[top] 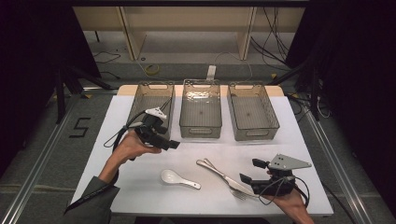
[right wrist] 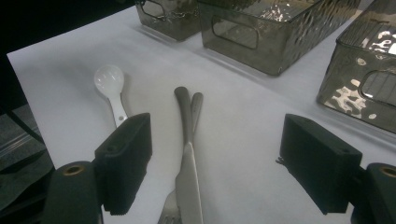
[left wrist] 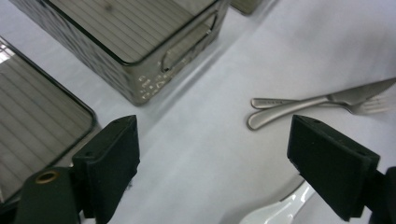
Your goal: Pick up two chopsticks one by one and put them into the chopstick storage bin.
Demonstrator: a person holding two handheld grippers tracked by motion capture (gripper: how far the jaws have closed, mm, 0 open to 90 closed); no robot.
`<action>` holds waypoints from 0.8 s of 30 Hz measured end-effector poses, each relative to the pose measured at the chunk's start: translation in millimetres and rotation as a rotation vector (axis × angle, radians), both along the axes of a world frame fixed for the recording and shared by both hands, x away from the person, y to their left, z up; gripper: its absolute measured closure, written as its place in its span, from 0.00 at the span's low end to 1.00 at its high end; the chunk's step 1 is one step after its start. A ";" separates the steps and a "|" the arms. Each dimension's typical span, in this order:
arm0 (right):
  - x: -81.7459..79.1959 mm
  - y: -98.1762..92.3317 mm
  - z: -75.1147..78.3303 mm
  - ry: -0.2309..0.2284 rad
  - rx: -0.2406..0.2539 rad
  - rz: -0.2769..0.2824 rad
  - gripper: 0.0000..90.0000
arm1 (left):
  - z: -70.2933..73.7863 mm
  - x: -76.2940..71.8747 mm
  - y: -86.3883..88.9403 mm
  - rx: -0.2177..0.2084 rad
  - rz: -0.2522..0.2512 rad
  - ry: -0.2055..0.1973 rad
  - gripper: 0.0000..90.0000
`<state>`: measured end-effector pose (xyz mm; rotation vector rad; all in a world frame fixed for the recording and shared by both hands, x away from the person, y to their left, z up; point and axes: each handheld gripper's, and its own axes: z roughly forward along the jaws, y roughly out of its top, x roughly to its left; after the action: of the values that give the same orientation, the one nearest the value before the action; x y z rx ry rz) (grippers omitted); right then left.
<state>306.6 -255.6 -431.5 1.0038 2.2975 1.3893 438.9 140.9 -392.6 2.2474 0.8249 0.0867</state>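
Lying flat | white spoon (top: 179, 178) glossy | knife (top: 223, 176) over fork (top: 233, 191)

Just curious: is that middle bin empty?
Empty. The middle bin shows only its bare ribbed floor; the cutlery lies outside on the table.

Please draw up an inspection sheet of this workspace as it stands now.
Surface: white table, bare between things.
Job's things: knife lying across fork; white spoon apart, to their left.
Clutter: three empty clear bins in a row at the far edge.
Grippers: left gripper open, hovering near the left bin; right gripper open beside the knife and fork, nothing between its fingers.
Cables: one trails from each gripper; more on the floor behind.
Surroundings: dark curtains, wooden frame, floor mark "5".
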 end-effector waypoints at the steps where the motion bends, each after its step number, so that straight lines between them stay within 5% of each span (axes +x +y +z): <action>1: 0.1 -0.1 -0.1 -0.001 0.001 0.001 0.29 | -0.9 -2.1 -1.1 0.005 -0.005 -0.003 0.18; 24: -0.1 0.0 -3.6 -0.001 -0.011 -0.003 0.29 | -13.7 -30.3 -27.9 0.090 -0.132 -0.020 0.17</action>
<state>306.5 -255.6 -435.2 1.0031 2.2992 1.3747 408.6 113.0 -406.4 2.3760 0.6719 0.0851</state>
